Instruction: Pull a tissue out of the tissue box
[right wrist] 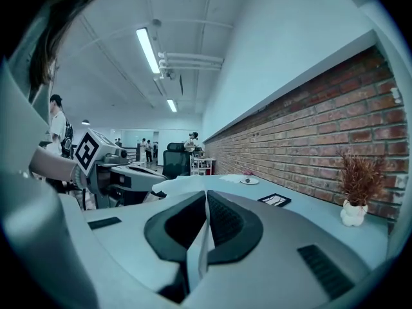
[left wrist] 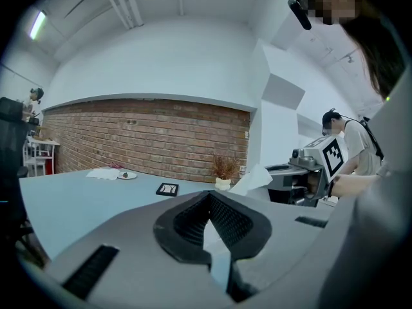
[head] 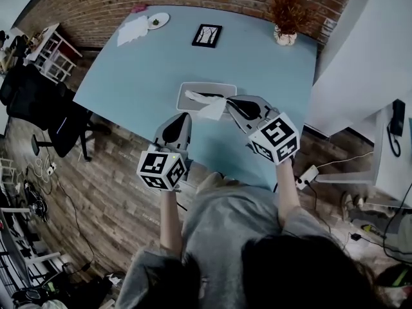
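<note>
A pale grey tissue box (head: 190, 89) lies flat near the front edge of the light blue table (head: 148, 69). A white tissue (head: 210, 108) sticks out of its slot and leans right. My right gripper (head: 229, 103) is shut on the tissue's right edge, just right of the box. In the right gripper view the tissue (right wrist: 168, 187) spreads left from the closed tips of the right gripper (right wrist: 205, 195). My left gripper (head: 183, 117) hovers at the box's front left, shut and holding nothing. The left gripper view shows the left gripper (left wrist: 206, 199) closed, with the raised tissue (left wrist: 253, 179) beyond it.
A black picture frame (head: 206, 35), a potted dried plant (head: 285, 34), a small plate (head: 157, 20) and white napkins (head: 132, 29) lie at the table's far side. A black office chair (head: 45, 105) stands left; a white partition (head: 360, 56) stands right.
</note>
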Available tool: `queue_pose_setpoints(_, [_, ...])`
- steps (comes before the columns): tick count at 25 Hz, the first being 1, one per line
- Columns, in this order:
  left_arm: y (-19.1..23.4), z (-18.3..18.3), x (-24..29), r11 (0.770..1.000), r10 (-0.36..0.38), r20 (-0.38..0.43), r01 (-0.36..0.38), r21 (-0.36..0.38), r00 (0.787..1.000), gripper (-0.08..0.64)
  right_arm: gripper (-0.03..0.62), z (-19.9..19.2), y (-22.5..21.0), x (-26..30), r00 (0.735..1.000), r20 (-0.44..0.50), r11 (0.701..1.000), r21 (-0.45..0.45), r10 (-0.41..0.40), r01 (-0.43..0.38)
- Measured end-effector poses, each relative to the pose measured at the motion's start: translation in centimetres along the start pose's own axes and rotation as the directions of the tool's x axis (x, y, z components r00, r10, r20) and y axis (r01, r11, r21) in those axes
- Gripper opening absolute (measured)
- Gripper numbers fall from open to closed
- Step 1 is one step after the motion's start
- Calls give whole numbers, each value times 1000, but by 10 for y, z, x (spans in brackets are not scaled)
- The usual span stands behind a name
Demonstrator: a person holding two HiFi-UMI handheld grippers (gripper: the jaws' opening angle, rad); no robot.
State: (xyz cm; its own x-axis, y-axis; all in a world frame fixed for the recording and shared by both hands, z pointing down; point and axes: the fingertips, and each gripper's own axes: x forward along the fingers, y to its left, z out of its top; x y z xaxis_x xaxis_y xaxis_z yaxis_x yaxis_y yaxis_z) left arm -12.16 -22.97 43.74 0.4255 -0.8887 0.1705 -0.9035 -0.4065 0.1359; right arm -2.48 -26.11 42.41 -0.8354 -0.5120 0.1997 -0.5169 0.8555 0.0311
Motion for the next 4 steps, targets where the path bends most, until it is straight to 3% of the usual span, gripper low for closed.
queue_pose_setpoints(4, [-1,-1,0,1000,4,-6,-4,-2,1000,3,2,-2,-1,-1,1000,2,1000,10,7,-7])
